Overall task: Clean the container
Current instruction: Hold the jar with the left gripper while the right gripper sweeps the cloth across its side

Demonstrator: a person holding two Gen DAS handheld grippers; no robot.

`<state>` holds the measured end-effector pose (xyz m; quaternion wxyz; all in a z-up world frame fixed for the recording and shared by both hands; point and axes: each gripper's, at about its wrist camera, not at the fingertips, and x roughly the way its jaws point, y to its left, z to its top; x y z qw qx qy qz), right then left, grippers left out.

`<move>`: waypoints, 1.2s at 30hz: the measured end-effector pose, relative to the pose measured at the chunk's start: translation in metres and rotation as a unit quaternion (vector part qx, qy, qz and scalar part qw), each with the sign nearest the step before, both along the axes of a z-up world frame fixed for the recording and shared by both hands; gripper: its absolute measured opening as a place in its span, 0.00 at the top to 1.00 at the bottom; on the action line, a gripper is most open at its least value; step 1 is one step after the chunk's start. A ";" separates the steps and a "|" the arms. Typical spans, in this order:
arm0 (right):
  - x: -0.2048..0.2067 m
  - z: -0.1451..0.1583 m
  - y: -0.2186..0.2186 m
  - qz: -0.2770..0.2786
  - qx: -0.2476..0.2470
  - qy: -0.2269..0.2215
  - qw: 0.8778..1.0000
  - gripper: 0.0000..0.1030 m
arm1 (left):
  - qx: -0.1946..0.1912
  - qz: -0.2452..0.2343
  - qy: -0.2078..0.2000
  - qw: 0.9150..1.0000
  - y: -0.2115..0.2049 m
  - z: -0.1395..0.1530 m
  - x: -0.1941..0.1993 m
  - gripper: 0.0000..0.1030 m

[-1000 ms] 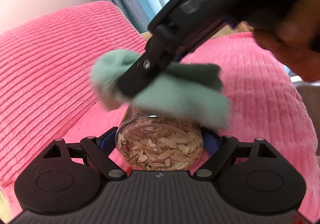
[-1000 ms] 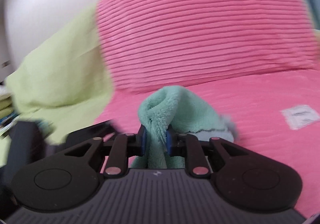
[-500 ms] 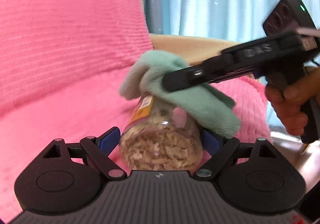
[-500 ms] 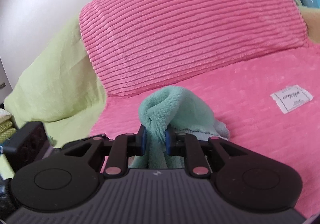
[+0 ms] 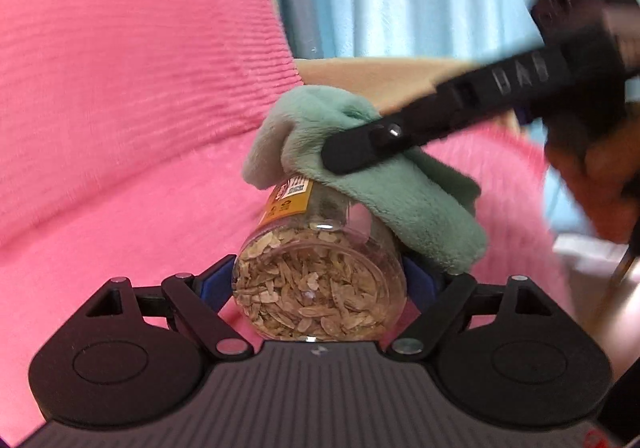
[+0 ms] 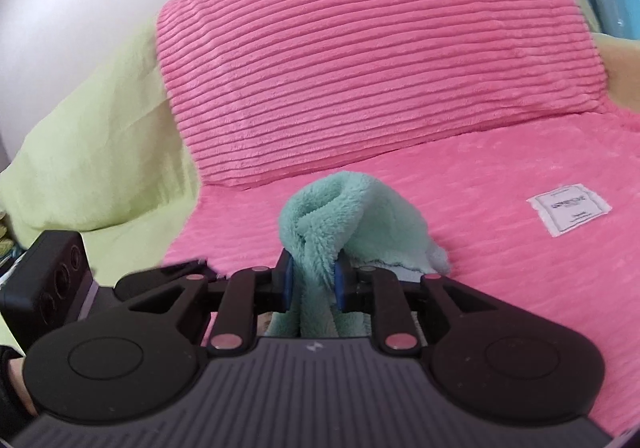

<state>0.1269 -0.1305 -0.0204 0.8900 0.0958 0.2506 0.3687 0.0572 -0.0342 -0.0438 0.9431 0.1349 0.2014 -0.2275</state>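
Through my left wrist camera, my left gripper [image 5: 320,280] clamps the base of a clear plastic jar [image 5: 320,284] of pale flakes between its 2 blue pads, the jar pointing away over the pink ribbed blanket [image 5: 120,168], while the green fleece cloth [image 5: 372,184] lies on the jar's upper right side under my right gripper [image 5: 360,152]. Through my right wrist camera, that gripper [image 6: 311,280] pinches a fold of the cloth [image 6: 344,216] tight between its pads, with a pink ribbed pillow [image 6: 380,60] and a white label [image 6: 570,208] on the blanket beyond.
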 end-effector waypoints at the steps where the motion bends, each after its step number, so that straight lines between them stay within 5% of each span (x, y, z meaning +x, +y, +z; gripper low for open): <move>1: -0.001 0.000 0.002 0.017 0.004 0.001 1.000 0.84 | 0.019 0.001 -0.011 1.000 -0.004 -0.001 -0.002 0.17; 4: -0.008 0.002 0.013 0.057 0.000 -0.006 0.998 0.84 | 0.053 0.000 -0.029 0.998 -0.011 -0.005 -0.008 0.17; 11: -0.010 0.004 0.001 0.054 -0.005 -0.010 0.998 0.86 | 0.070 -0.003 -0.040 0.997 -0.016 -0.007 -0.014 0.17; 36: -0.024 0.008 -0.061 0.024 -0.002 -0.012 1.000 0.87 | 0.068 -0.003 -0.038 0.997 -0.015 -0.008 -0.017 0.17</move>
